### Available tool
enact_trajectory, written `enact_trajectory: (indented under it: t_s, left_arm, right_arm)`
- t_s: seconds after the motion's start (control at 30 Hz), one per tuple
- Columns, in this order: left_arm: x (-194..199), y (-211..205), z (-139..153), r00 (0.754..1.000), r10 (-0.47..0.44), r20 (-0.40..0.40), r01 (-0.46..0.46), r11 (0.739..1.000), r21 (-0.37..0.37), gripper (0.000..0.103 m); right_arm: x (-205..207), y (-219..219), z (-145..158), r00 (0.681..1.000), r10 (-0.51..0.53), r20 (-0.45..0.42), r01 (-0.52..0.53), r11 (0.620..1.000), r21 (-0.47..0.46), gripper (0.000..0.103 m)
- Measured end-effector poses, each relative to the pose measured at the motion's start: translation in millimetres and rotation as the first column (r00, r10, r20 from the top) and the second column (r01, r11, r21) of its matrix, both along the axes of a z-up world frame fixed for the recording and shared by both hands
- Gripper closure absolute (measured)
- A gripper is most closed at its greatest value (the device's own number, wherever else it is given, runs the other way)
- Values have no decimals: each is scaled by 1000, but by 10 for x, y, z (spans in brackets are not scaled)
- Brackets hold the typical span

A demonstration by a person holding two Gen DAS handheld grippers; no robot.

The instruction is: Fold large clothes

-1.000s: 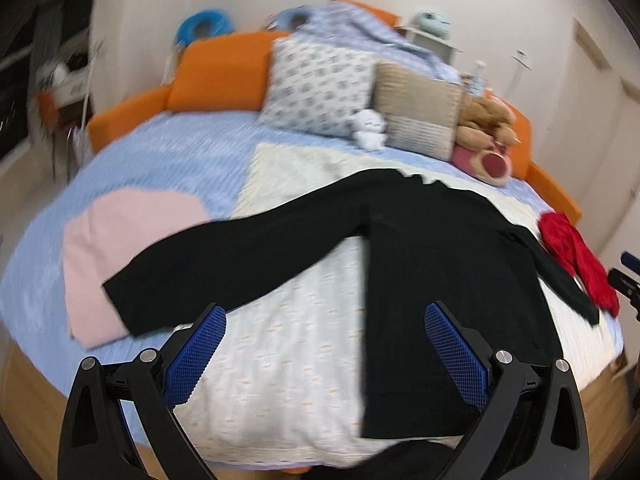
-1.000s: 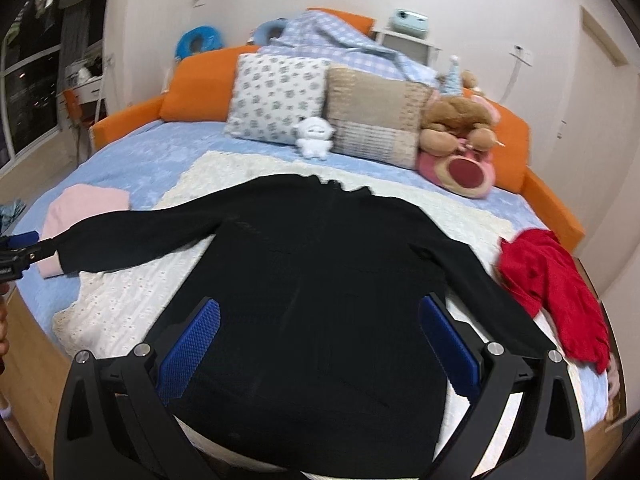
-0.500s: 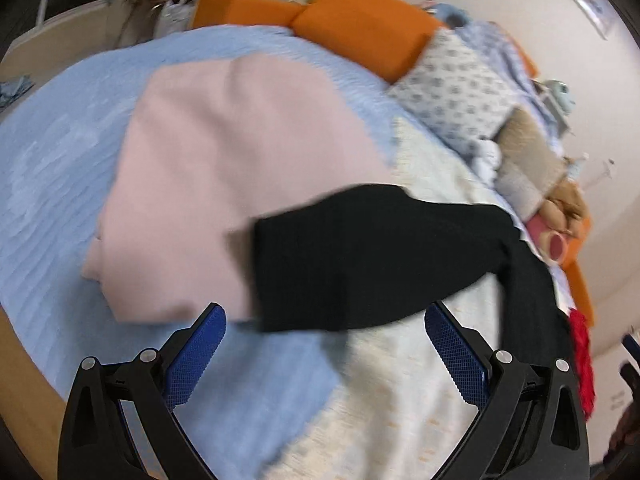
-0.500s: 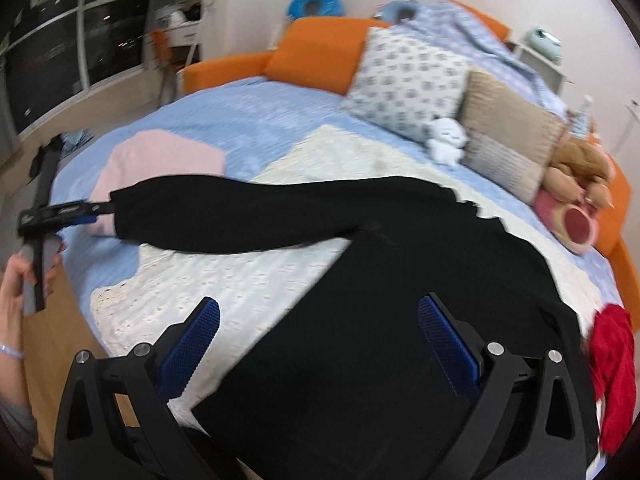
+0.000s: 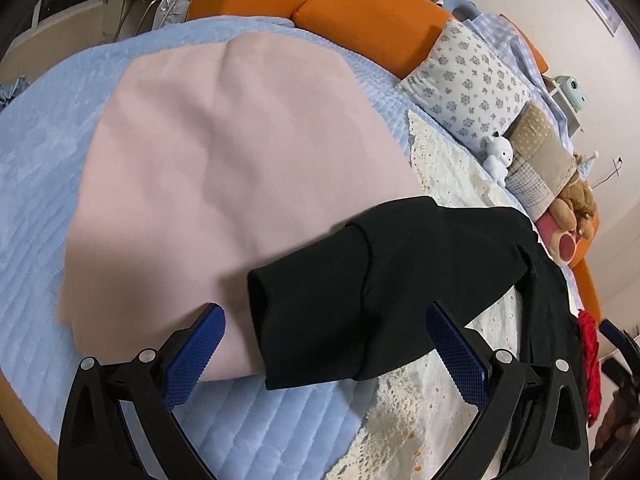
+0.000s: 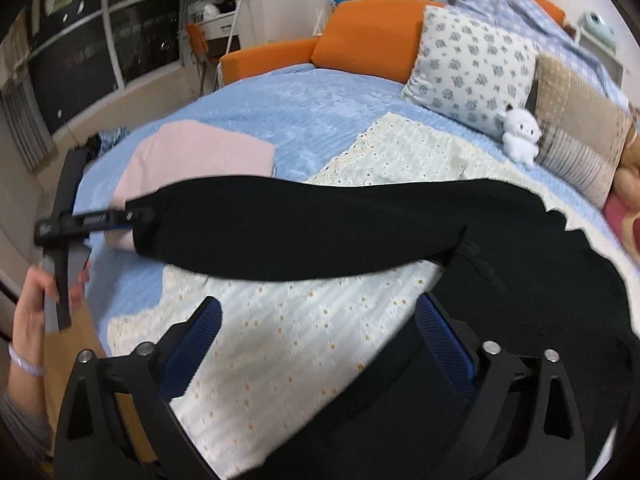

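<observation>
1. The left hand-held gripper (image 5: 324, 344) has its blue-padded fingers (image 5: 196, 356) spread wide, holding nothing. The cuff end of the black sweater's sleeve (image 5: 360, 304) lies between and just beyond them, at the near left edge of the bed (image 5: 48, 168).
2. That cuff rests partly on a folded pink cloth (image 5: 224, 160) and partly on the blue bedspread; bare blue quilt shows in front of the cuff toward the bed's near edge.
3. The right hand-held gripper (image 6: 318, 340) is also wide open and grips nothing. It hangs over the cream lace blanket (image 6: 304, 344), with the black sweater (image 6: 520, 320) body under its right finger and the sleeve stretched across the bed beyond the fingertips.
4. Between the sleeve and the right gripper's fingers lies an open patch of cream blanket.
5. Only the right wrist view shows the person's left hand (image 6: 36, 304) holding the left tool at the bed's left edge, its tip at the cuff; whether it touches the cloth I cannot tell. This view also shows the dark window (image 6: 100, 40).
6. Only the left wrist view shows a red garment (image 5: 590, 360) at the bed's far right edge, beside the sweater.
7. Both views show the floral pillow (image 6: 472, 68), a white plush toy (image 6: 520, 140) and the orange headboard (image 6: 368, 36) at the head of the bed, well apart from both grippers.
</observation>
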State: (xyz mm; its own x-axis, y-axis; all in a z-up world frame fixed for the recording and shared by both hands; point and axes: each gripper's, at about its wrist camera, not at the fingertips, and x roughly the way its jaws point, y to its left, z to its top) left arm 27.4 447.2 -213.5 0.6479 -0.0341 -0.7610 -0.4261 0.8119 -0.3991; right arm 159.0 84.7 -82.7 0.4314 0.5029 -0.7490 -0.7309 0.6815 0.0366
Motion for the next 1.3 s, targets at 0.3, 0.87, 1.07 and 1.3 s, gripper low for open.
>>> enact_trajectory:
  t_s: [0.3,0.87,1.07,1.3]
  left_arm:
    - [209,-74,73,992,65,-103,-53,991,121,61]
    - [498,-1493,1580,959,-224,172,204,971,127,92]
    - [902,-3034,2431,816,-514,264,465,855,229,92]
    - [717,-4858,2436,574,-792,208,708,607,361,92]
  right_arm:
    - [435,-438,-136,977,-90,-193,117,984,136,8]
    - [333,-1647,323,973,-163,-164,208,928,309,5]
    - [288,-2479,293,945,-291,-150,321,911,260,5]
    - [359,-3387,431,885,-450,-117,465,857,221,5]
